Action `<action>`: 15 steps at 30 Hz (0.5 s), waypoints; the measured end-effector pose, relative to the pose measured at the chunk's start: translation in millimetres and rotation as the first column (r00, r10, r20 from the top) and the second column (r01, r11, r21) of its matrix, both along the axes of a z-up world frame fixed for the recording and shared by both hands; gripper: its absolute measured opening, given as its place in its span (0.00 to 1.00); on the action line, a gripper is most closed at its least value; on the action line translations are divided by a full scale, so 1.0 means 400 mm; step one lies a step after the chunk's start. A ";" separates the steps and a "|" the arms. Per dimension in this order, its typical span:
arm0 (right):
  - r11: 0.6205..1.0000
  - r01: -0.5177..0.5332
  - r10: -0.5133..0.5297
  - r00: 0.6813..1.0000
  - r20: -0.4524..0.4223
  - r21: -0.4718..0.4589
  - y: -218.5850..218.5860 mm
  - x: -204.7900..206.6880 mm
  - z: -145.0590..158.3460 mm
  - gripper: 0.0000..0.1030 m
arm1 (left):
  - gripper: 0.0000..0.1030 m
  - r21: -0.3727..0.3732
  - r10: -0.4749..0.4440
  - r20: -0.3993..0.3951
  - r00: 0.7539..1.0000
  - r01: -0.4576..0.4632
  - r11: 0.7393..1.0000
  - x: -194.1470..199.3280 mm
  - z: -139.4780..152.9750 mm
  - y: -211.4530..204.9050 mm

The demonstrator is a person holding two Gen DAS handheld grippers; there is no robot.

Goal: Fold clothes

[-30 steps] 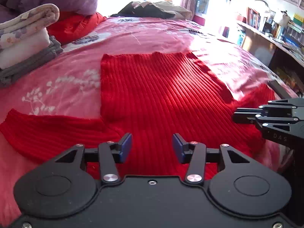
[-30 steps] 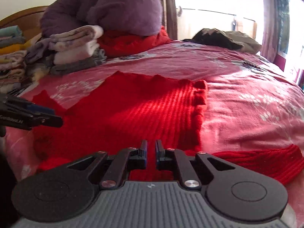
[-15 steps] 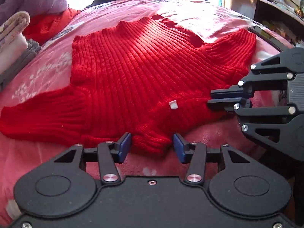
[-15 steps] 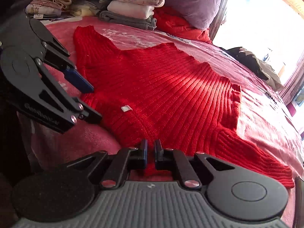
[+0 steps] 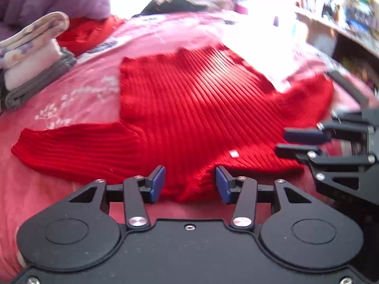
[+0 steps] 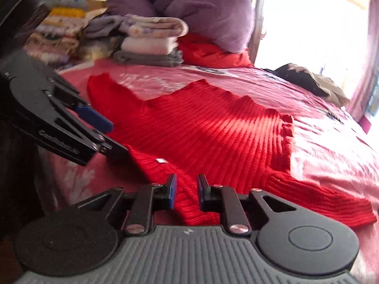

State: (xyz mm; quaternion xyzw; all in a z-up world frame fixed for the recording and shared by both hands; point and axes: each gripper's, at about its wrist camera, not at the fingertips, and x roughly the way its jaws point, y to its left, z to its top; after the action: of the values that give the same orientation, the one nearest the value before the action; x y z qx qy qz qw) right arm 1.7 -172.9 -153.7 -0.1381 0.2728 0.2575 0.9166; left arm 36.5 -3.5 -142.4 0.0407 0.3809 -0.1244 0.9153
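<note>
The red sweater (image 5: pixel 201 118) lies flat on the bed (image 5: pixel 78 94), its near edge between the parted jaws of my left gripper (image 5: pixel 189 184) and my right gripper (image 6: pixel 187 193), whose jaws have just been opening, both not yet clenched.

We count one red ribbed sweater (image 5: pixel 189 108) on bed (image 5: pixel 78 94), two sleeves spread out. One small white tag (image 5: pixel 234 153) on it. Two tools: left tool (image 5: pixel 189 184), right tool (image 6: pixel 187 195), two blue-padded fingers (image 5: pixel 157 181) each. We count one near stack of folded laundry (image 6: pixel 151 40), three pieces in it; second stack (image 6: pixel 59 30) behind, count unclear. One purple duvet (image 6: pixel 203 7). One dark garment (image 6: pixel 310 80) at far side.
</note>
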 end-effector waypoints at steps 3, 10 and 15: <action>0.998 0.048 -0.046 0.997 -0.065 0.026 -0.023 0.048 -0.020 0.19 | 0.45 -0.067 -0.019 -0.009 1.000 0.018 0.998 0.008 0.007 0.014; 0.986 0.104 -0.088 0.989 -0.119 0.127 -0.084 0.051 -0.015 0.23 | 0.44 -0.207 0.001 0.017 1.000 0.003 0.978 0.013 0.023 0.036; 0.991 0.071 -0.059 0.993 -0.103 0.112 -0.060 0.057 -0.031 0.23 | 0.36 -0.127 -0.041 -0.087 0.995 0.030 0.991 0.037 -0.044 0.001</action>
State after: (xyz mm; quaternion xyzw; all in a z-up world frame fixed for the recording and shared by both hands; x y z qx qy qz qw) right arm 24.4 -197.0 -166.1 -0.0630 0.3073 0.2495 0.9162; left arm 51.4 -3.2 -159.9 -0.0161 0.4123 -0.1662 0.8956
